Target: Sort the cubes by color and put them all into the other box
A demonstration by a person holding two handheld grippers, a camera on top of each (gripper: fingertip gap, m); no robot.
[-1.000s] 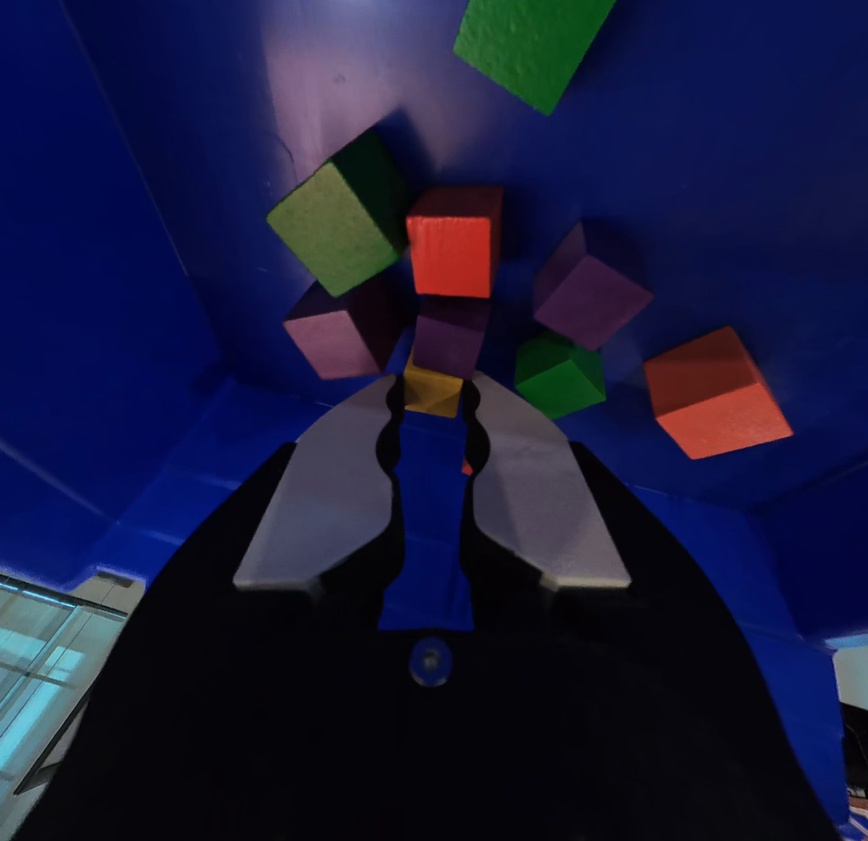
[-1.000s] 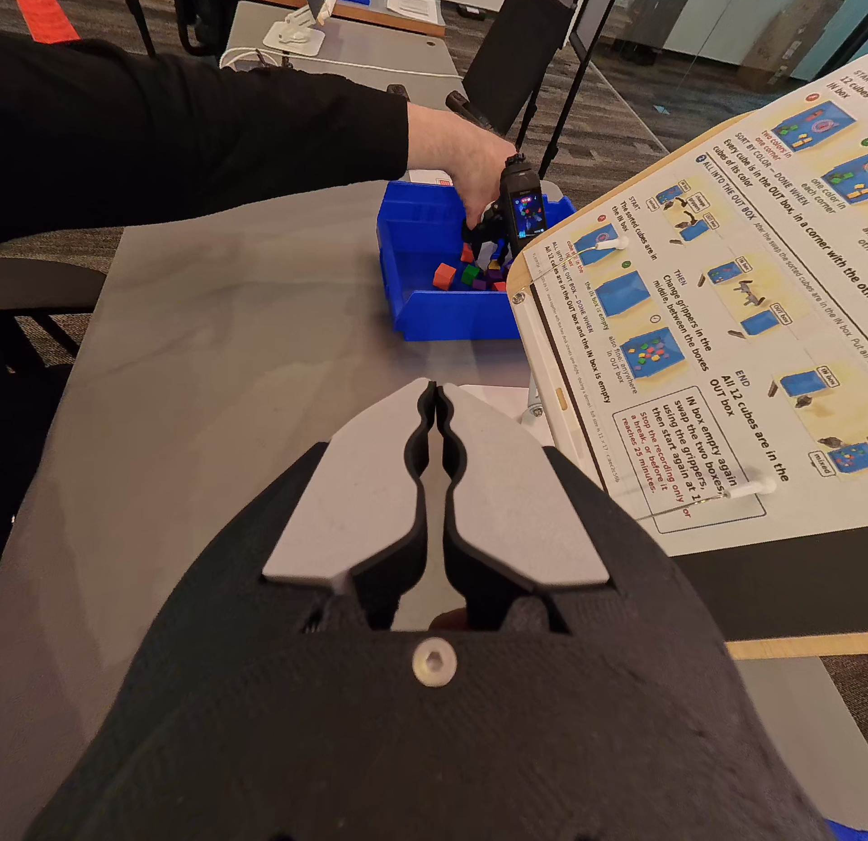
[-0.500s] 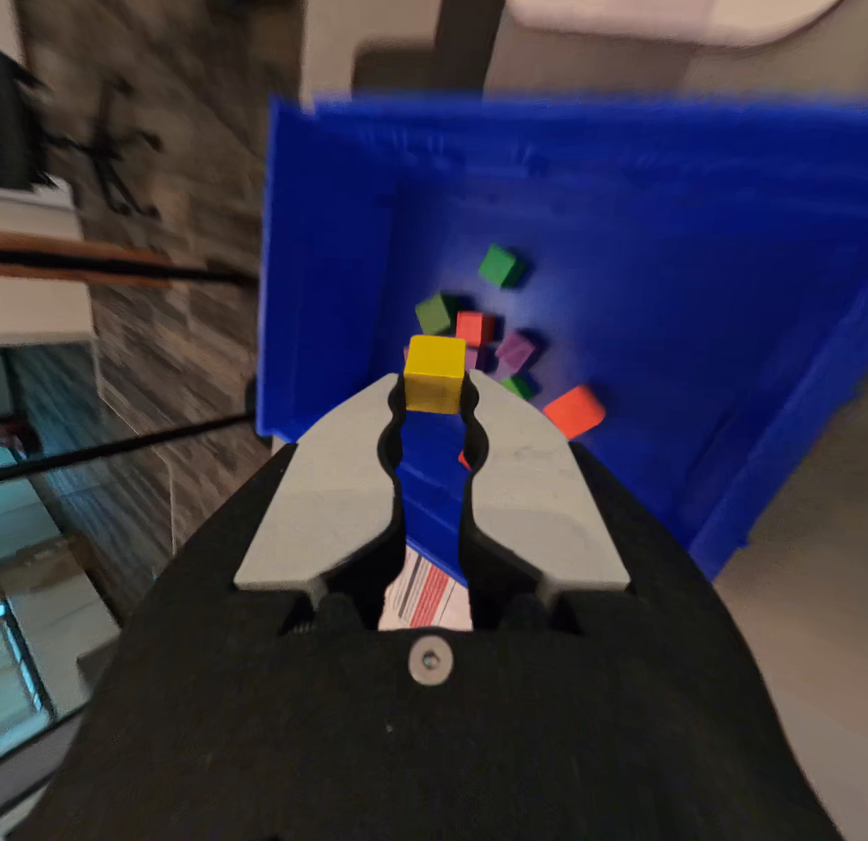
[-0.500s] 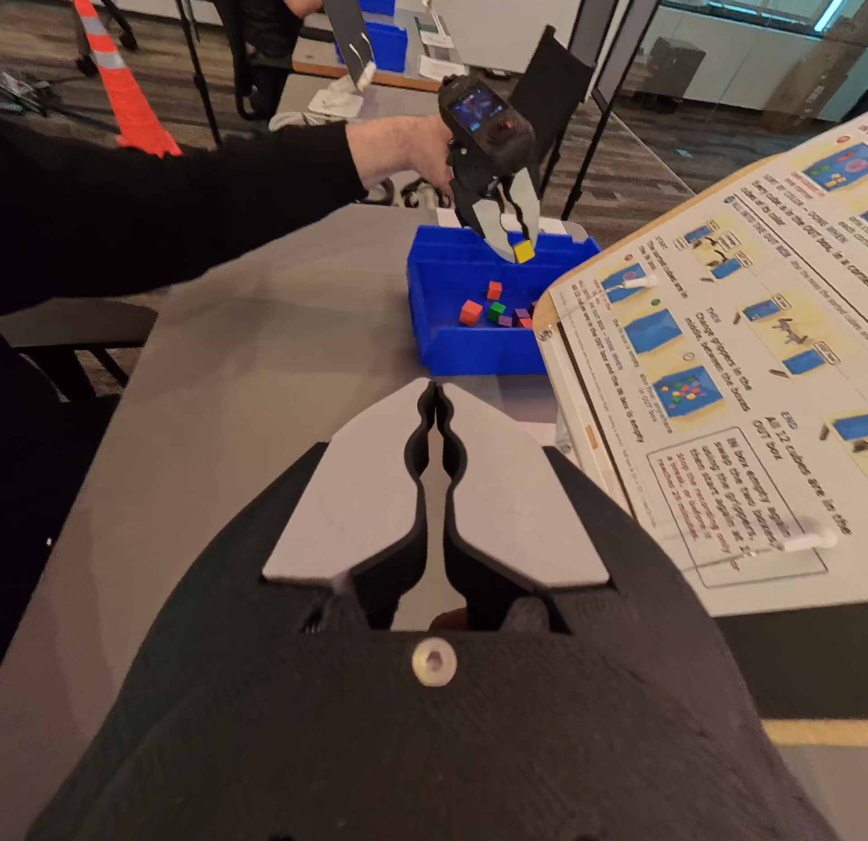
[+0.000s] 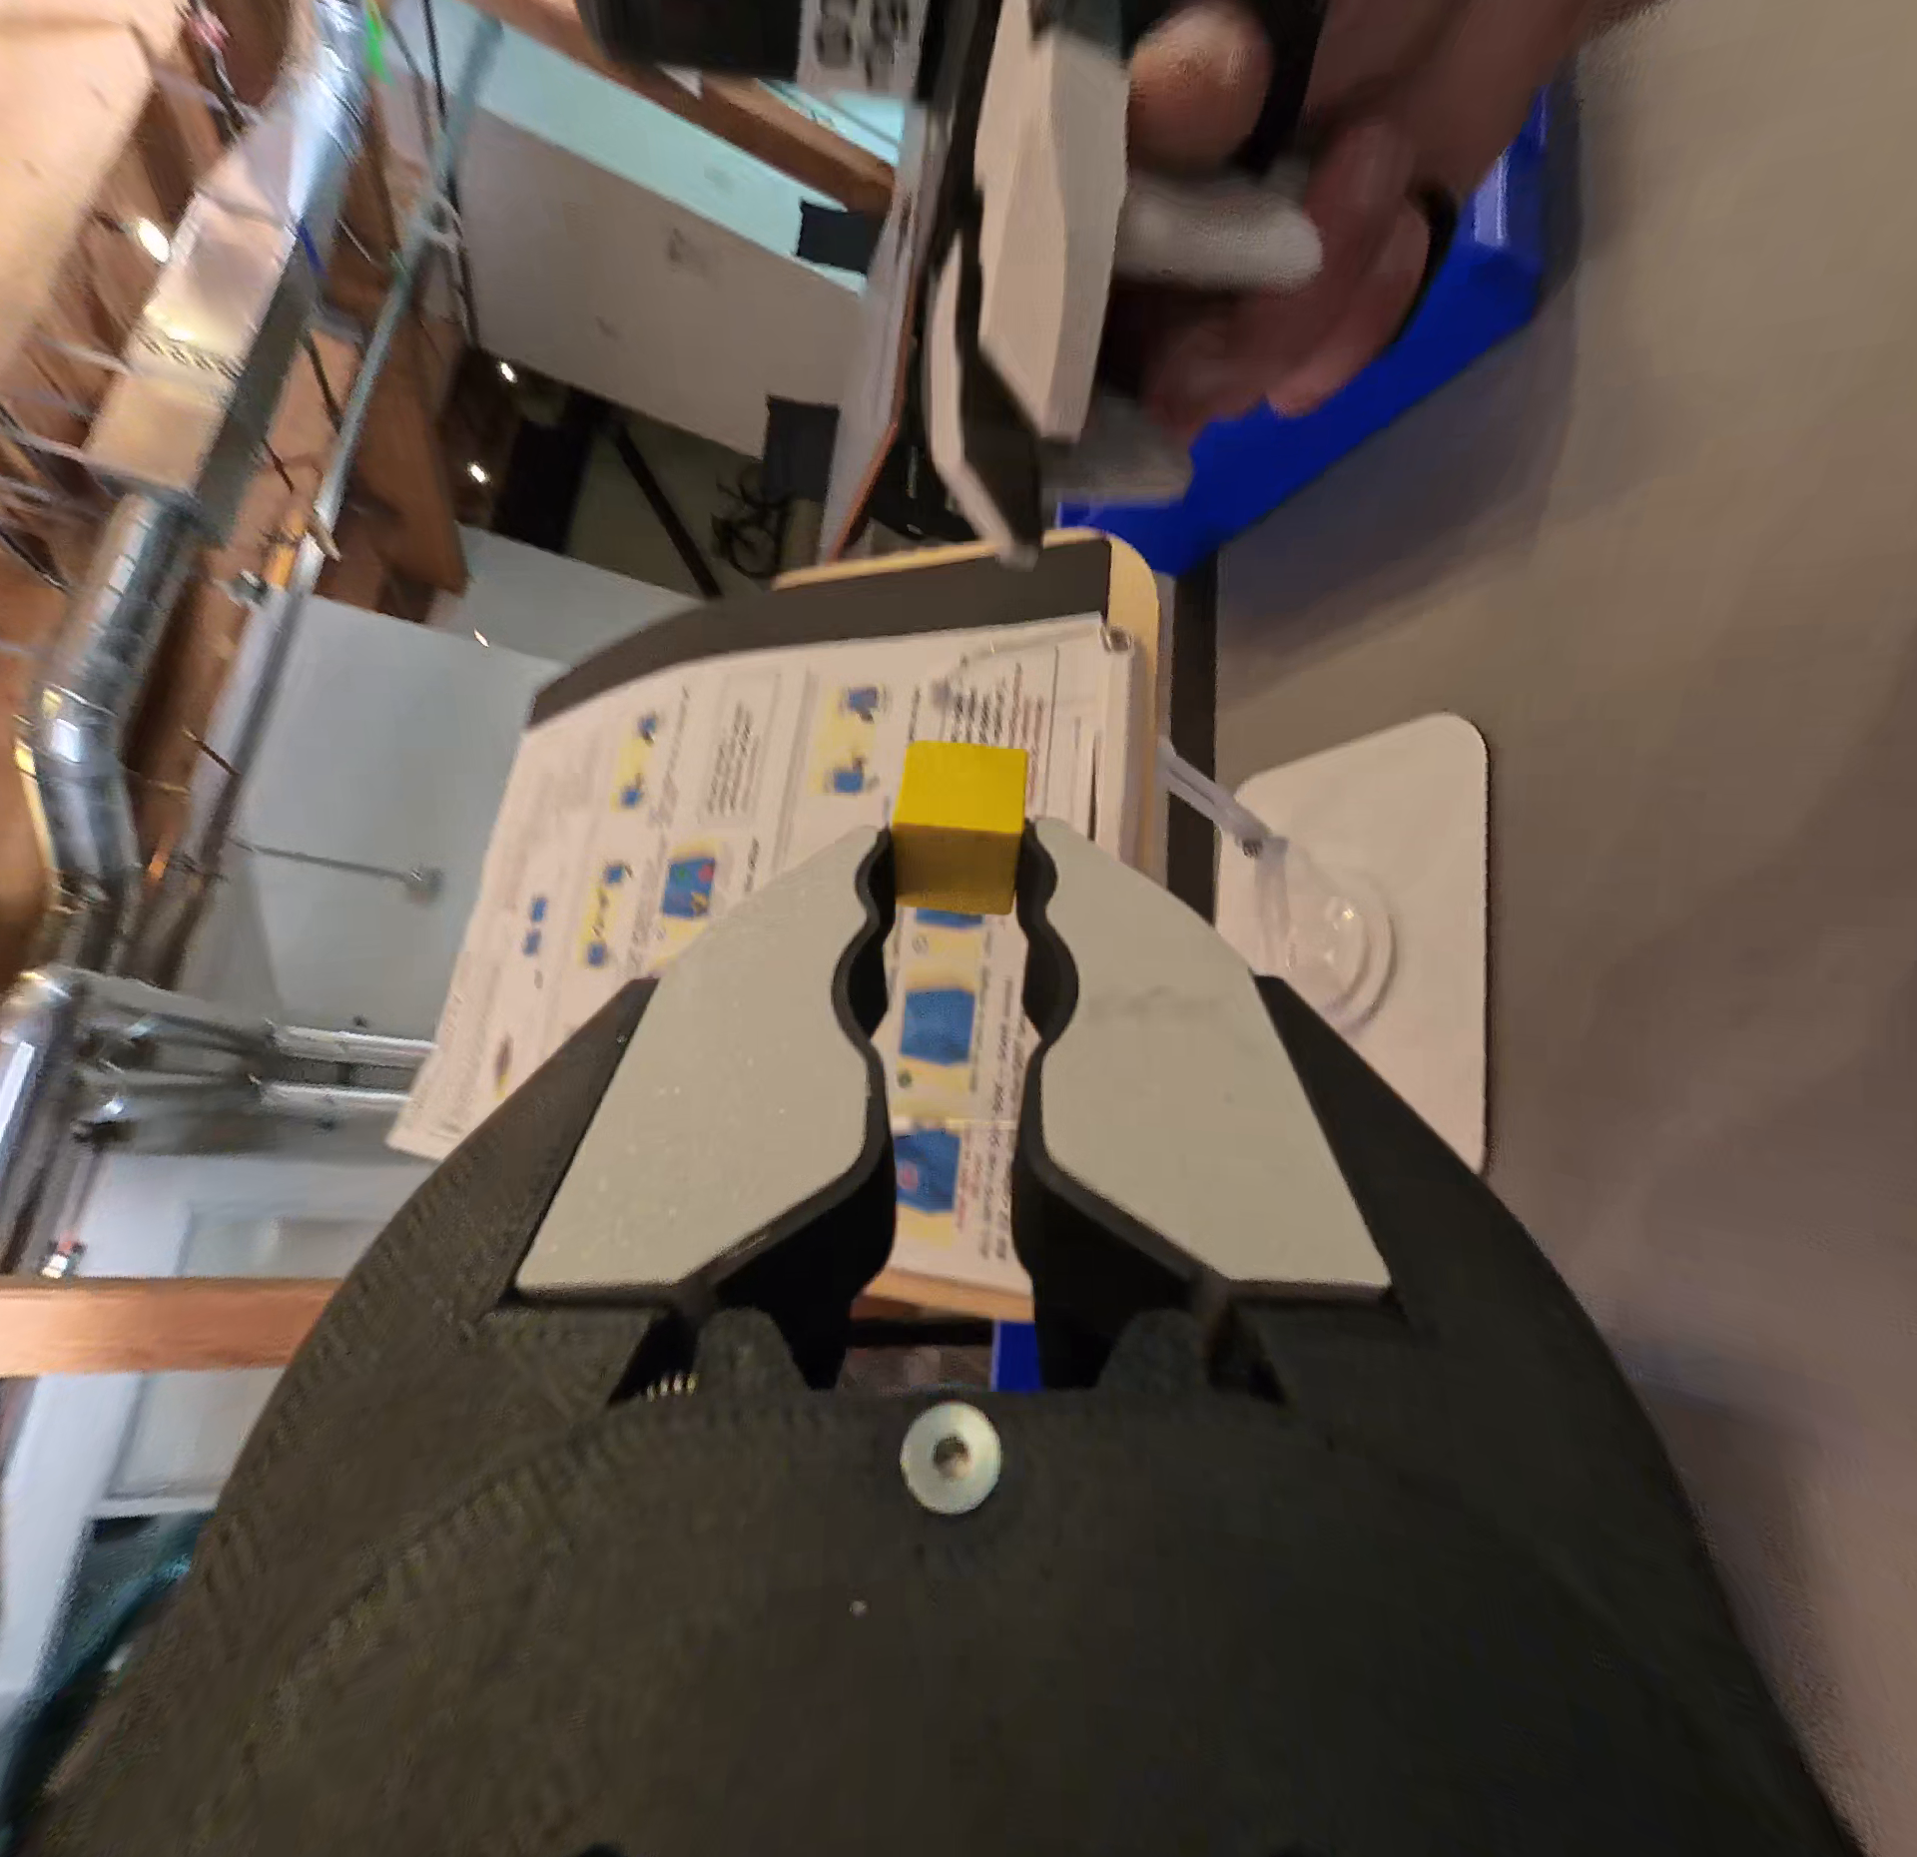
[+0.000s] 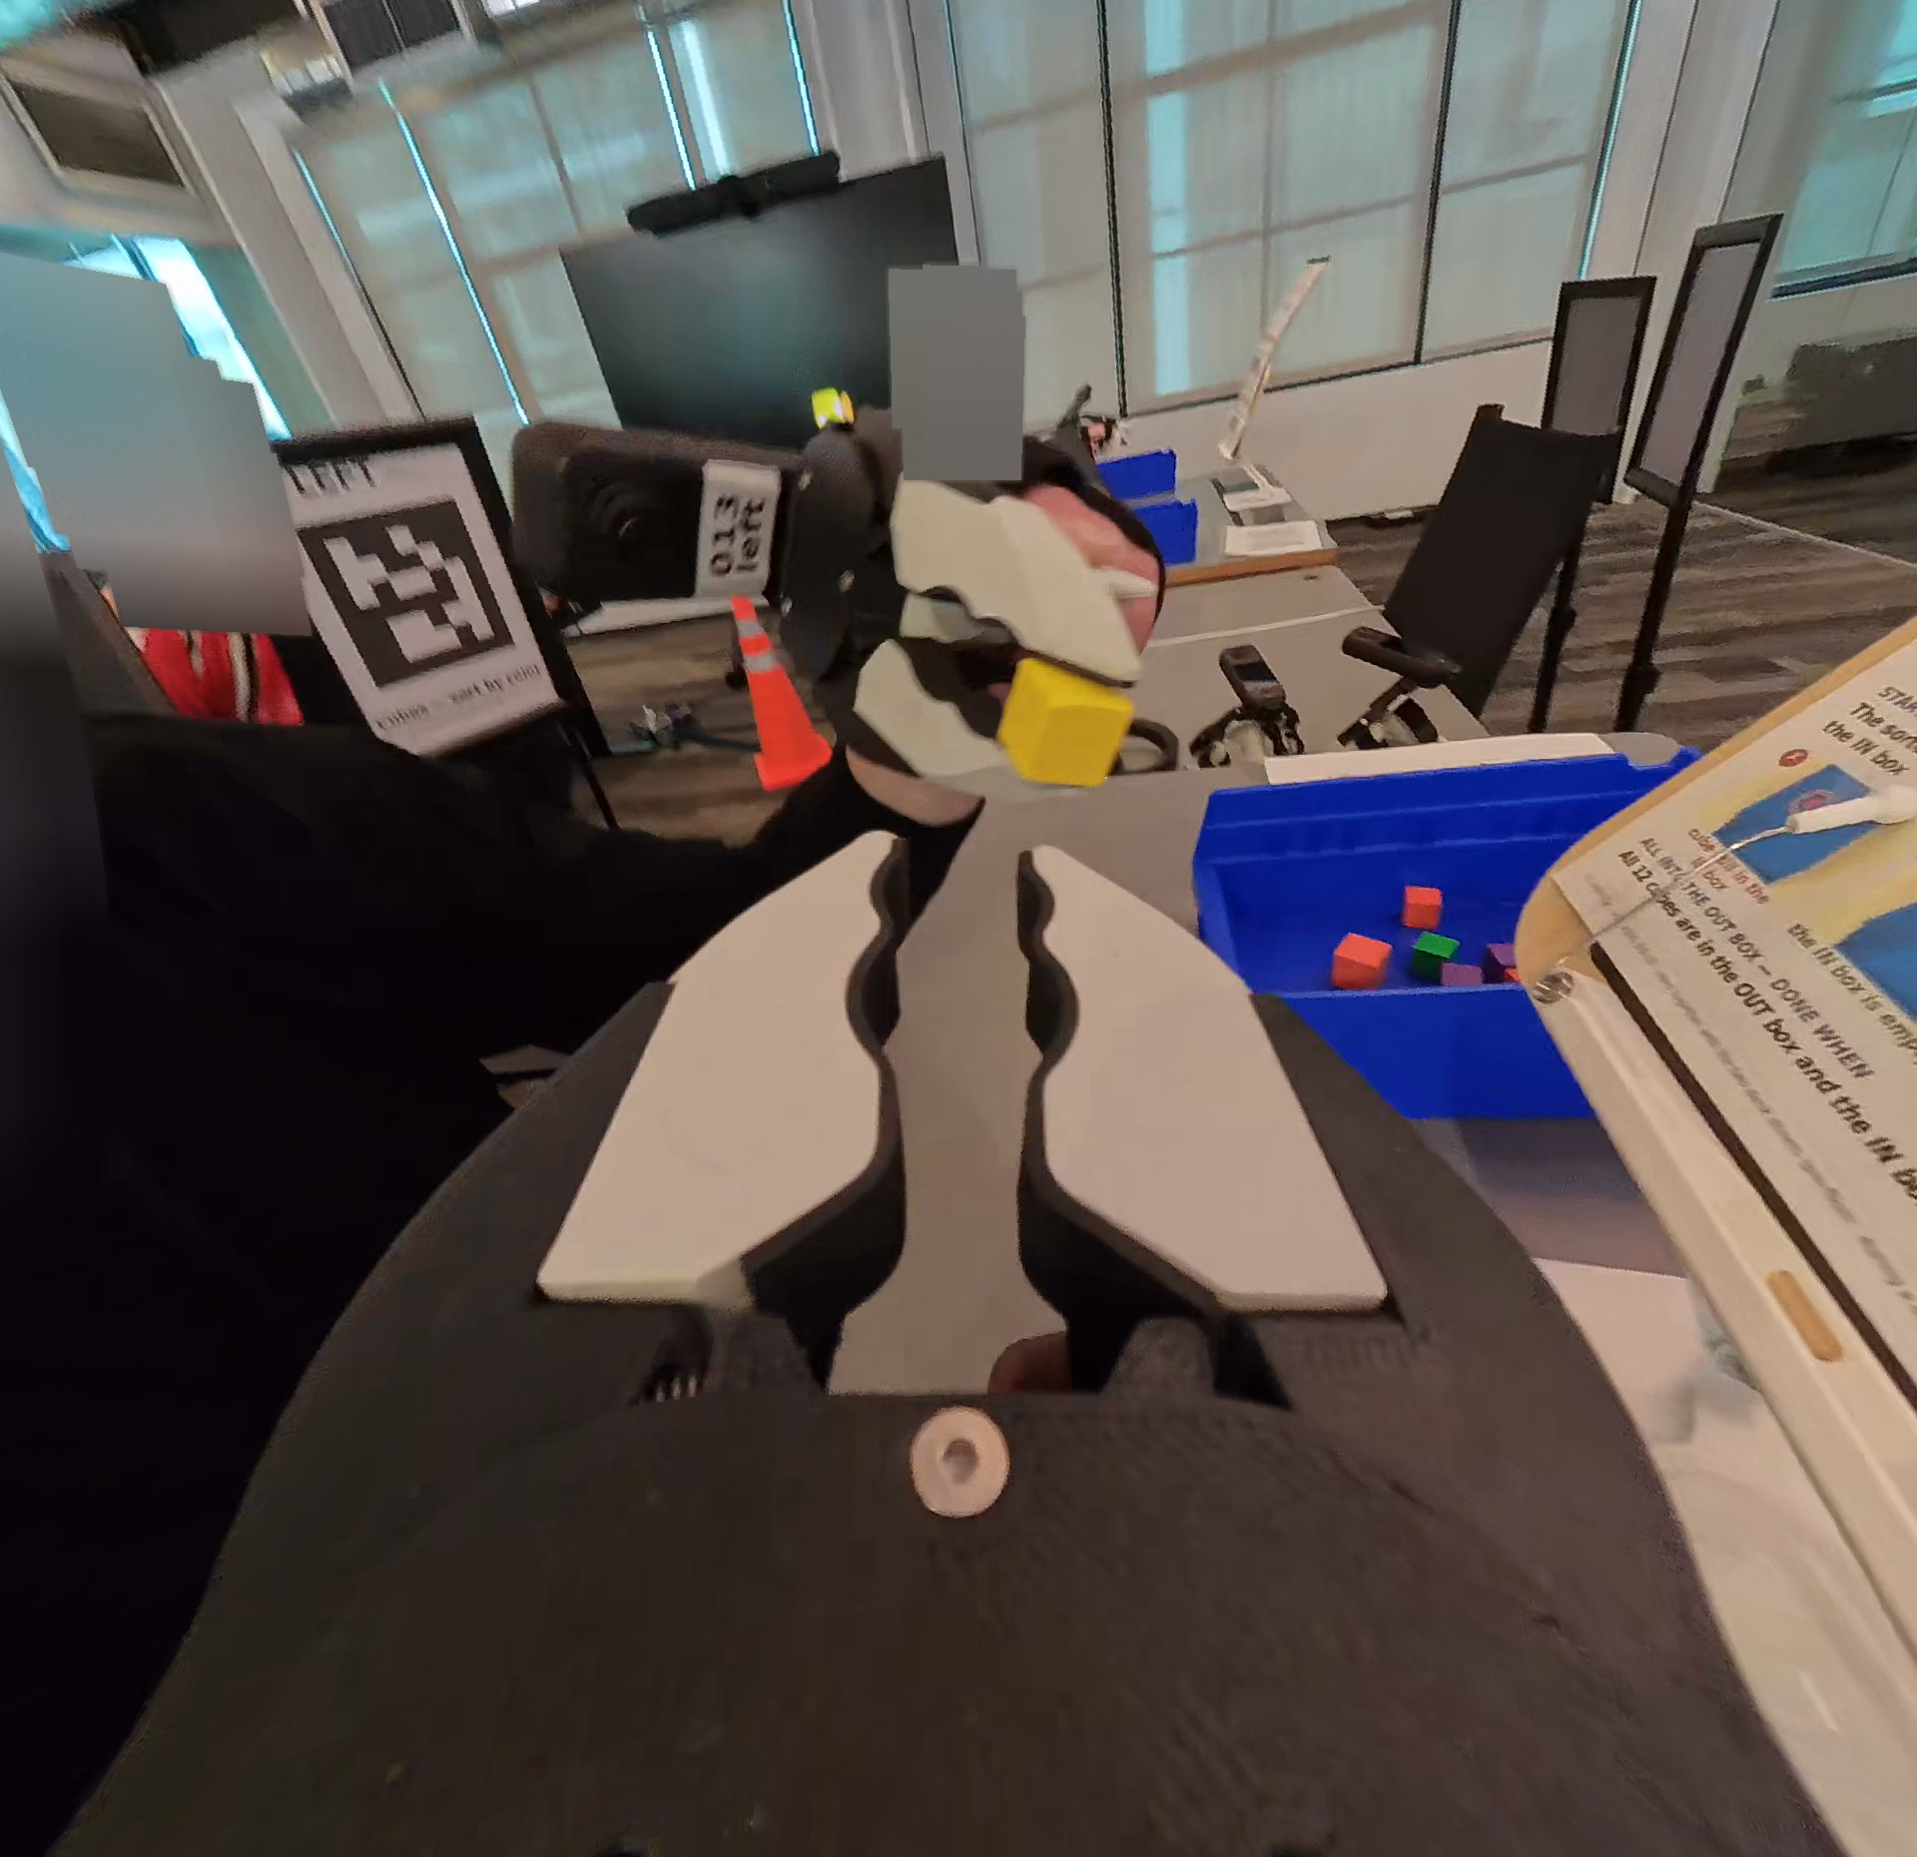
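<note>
Yellow cube (image 5: 960, 840), matte, crisp-edged, flat-faced, pinched at the very tips of the left gripper (image 5: 956, 853), lifted clear of the grey table (image 5: 1701, 874) and seen against a tilted instruction board (image 5: 788, 874). From the right wrist view, same cube (image 6: 1060, 734) in the air, left of the blue box (image 6: 1390, 1050) and above the table (image 6: 1224, 666), clamped by pale fingers (image 6: 996, 573) on a black body. Fingers flat, light grey, slightly grainy, with wavy black inner edges; housing black with a woven-looking, ribbed texture and 1 round silver screw. Right gripper (image 6: 960, 863) holding nothing, fingers parted by a narrow gap with bare table showing through. Box glossy blue plastic, straight-walled, rectangular, containing small cubes: 2 orange-red (image 6: 1360, 960), 1 green (image 6: 1435, 954), purple ones (image 6: 1461, 974) partly hidden behind the board (image 6: 1712, 1029). Board pale wood at the edge with a rounded corner, covered by a printed sheet with blue and yellow pictures. White rounded-corner plate (image 5: 1369, 936) flat on the table beside the board, bearing a clear dome-like disc. In the left wrist view, upper part blurred: right gripper (image 5: 1022, 500) side-on, held by a hand (image 5: 1349, 148), with a second blue box (image 5: 1349, 417) behind it. Orange traffic cone (image 6: 773, 708) and a black-and-white patterned marker sign (image 6: 410, 583) in the background.
</note>
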